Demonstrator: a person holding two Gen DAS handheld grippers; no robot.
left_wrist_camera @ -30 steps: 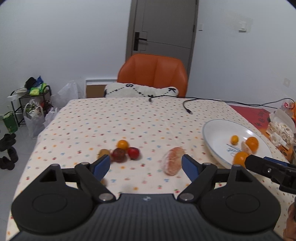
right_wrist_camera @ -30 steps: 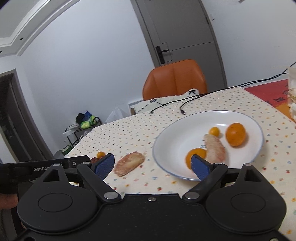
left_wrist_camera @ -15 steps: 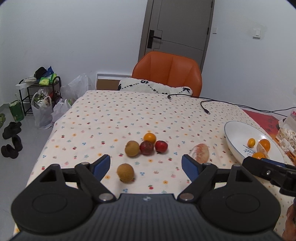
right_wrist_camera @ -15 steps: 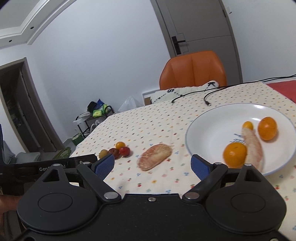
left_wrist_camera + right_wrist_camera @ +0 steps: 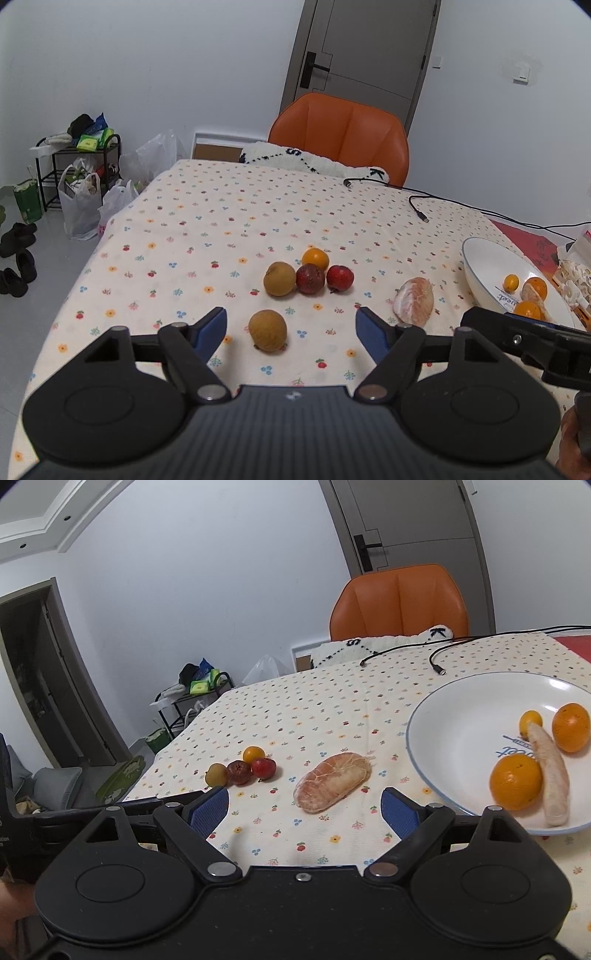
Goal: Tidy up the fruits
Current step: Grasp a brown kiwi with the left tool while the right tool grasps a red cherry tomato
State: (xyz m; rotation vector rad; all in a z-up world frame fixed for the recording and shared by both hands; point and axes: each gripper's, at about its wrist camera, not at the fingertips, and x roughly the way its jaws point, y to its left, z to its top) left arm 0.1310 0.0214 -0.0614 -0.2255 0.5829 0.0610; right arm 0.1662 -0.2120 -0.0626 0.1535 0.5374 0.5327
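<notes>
My left gripper (image 5: 291, 330) is open, and a tan round fruit (image 5: 267, 329) lies on the cloth between its fingertips. Just beyond sit a second tan fruit (image 5: 279, 278), a dark red fruit (image 5: 310, 279), a bright red fruit (image 5: 340, 277) and a small orange one (image 5: 315, 259). A peeled pomelo segment (image 5: 413, 301) lies to the right. My right gripper (image 5: 305, 808) is open just short of that pomelo segment (image 5: 332, 781). The white plate (image 5: 454, 738) at right holds two oranges (image 5: 515, 781), a small orange fruit (image 5: 530, 722) and a pale segment (image 5: 550, 768).
An orange chair (image 5: 341, 136) with a white cushion stands at the table's far edge. A black cable (image 5: 417, 206) runs over the far right of the cloth. A rack and bags (image 5: 79, 173) stand on the floor at left. Packets (image 5: 576, 273) lie beyond the plate.
Both grippers have drawn back and swung left. The fruit cluster and a near tan fruit came into the left view; the pomelo segment now sits between the right fingers, with the plate shifted right.
</notes>
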